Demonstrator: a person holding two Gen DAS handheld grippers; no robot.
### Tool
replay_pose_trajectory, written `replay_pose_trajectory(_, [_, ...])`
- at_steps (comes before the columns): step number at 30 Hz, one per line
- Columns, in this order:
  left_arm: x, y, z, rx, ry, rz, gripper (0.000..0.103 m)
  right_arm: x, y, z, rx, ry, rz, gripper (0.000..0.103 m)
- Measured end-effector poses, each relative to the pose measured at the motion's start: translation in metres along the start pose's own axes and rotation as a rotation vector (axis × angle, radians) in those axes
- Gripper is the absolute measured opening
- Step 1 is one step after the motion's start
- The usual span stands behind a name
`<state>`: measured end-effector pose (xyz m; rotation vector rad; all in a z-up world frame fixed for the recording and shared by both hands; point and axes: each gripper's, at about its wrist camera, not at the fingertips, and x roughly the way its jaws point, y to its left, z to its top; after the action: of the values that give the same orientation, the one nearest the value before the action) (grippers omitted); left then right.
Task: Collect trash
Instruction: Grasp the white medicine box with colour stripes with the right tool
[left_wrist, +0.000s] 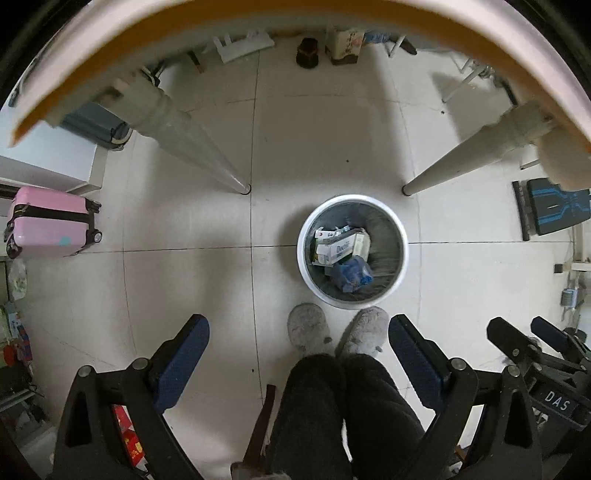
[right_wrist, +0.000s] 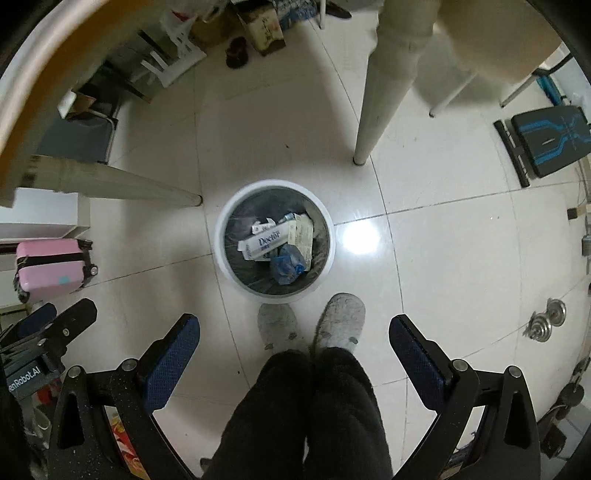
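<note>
A round white trash bin (left_wrist: 400, 229) with a dark liner stands on the tiled floor below both grippers, also in the right wrist view (right_wrist: 330, 236). Inside lie white cartons (left_wrist: 341, 245) (right_wrist: 264, 242) and a crumpled blue bag (left_wrist: 352, 275) (right_wrist: 288, 267). My left gripper (left_wrist: 297, 332) is open and empty, held high above the floor. My right gripper (right_wrist: 293, 330) is open and empty too, beside the left one; it shows at the right edge of the left wrist view (left_wrist: 532, 334).
The person's grey slippers (left_wrist: 310, 328) and dark trouser legs stand just in front of the bin. Two pale table legs (left_wrist: 192, 140) (left_wrist: 458, 162) and the table edge rise behind it. A pink suitcase (left_wrist: 51, 227) stands left, a black-blue board (left_wrist: 554, 210) right, boxes at the far wall.
</note>
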<state>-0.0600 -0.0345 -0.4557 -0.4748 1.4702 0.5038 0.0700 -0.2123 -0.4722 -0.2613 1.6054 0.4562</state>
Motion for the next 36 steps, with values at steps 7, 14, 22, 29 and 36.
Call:
replay_pose_trajectory(7, [-0.071,0.004,0.0,-0.009,-0.053,-0.024,0.099,-0.083,0.021,-0.006,0.004,-0.02,0.025,0.103])
replay_pose_trajectory(14, [-0.122,0.013,0.055,-0.076,-0.146,0.007,0.099,-0.164,0.032,0.041,0.032,-0.059,0.109,0.103])
replay_pose_trajectory(22, [-0.16,0.006,0.181,-0.132,-0.27,0.095,0.099,-0.24,0.056,0.199,-0.212,-0.12,0.02,0.103])
replay_pose_trajectory(29, [-0.124,-0.018,0.28,-0.223,-0.185,0.129,0.099,-0.22,0.092,0.375,-0.619,-0.04,-0.174,0.103])
replay_pose_trajectory(36, [-0.087,-0.014,0.323,-0.292,-0.081,0.147,0.101,-0.149,0.145,0.477,-1.113,0.116,-0.293,0.103])
